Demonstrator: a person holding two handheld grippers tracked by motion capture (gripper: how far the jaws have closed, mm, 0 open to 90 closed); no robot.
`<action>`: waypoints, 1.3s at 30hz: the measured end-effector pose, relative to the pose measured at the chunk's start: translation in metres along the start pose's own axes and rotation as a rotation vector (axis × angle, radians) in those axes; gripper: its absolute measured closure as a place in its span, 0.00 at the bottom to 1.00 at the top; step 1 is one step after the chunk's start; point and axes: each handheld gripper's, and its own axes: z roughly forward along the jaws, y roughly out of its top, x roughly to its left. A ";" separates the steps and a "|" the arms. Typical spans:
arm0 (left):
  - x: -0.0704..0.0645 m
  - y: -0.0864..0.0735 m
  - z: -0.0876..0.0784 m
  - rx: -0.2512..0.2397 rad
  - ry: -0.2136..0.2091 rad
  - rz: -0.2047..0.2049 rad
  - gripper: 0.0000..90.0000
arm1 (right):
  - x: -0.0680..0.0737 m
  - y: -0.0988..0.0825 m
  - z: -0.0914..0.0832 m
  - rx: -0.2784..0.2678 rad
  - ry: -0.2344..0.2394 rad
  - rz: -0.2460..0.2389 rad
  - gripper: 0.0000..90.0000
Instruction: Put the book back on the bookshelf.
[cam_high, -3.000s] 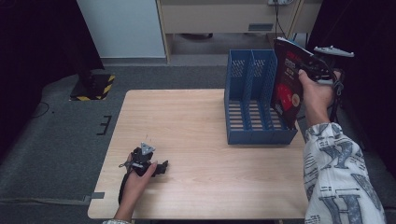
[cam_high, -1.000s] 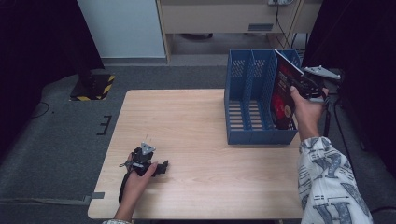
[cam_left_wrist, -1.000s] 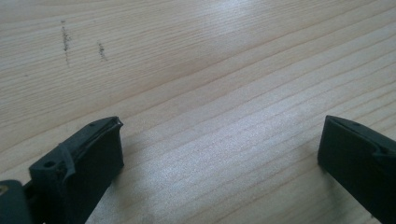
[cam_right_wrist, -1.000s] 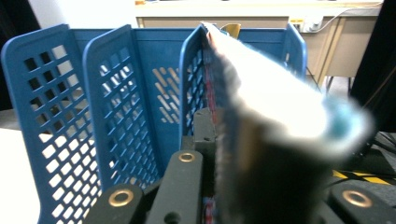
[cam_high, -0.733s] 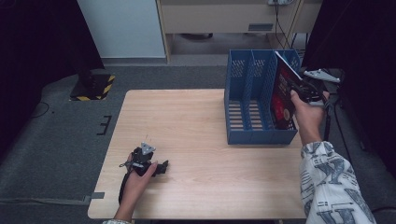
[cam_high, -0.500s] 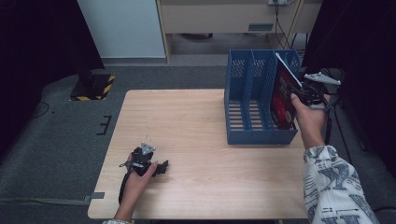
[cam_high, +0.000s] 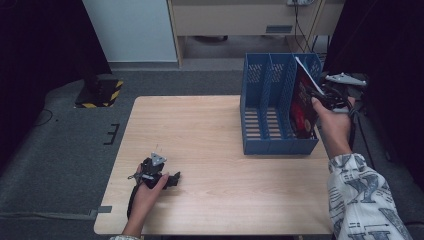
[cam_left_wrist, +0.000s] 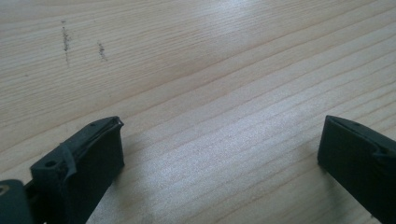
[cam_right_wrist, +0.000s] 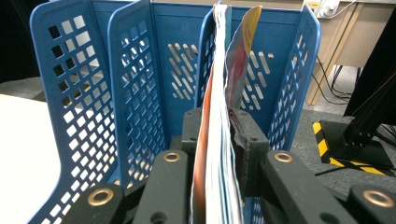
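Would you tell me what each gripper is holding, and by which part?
The right gripper pinches the magazine by its edge; the left gripper, open, holds nothing.

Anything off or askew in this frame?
Nothing damaged or spilled. The magazine leans tilted in the blue file rack's rightmost slot, clamped by the right gripper. The left gripper rests open on the table.

Laboratory or test room. A lone light-wood table (cam_high: 210, 150) stands on grey carpet (cam_high: 65, 150), enclosed left and right by black curtains (cam_high: 35, 45). To the far left, a stand base with yellow-black hazard stripes (cam_high: 100, 94); at the far wall, a beige cabinet (cam_high: 240, 17) with trailing cables (cam_high: 299, 22).
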 end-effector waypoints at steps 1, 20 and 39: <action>0.000 0.000 0.000 0.000 0.000 0.000 0.00 | 0.000 0.001 0.000 0.001 0.000 -0.001 0.85; 0.000 0.000 0.000 0.000 0.000 0.000 0.00 | 0.001 0.011 0.005 0.062 0.004 -0.029 0.95; 0.000 0.000 0.000 0.000 0.000 -0.001 0.00 | -0.003 0.013 0.003 0.051 -0.030 -0.034 0.97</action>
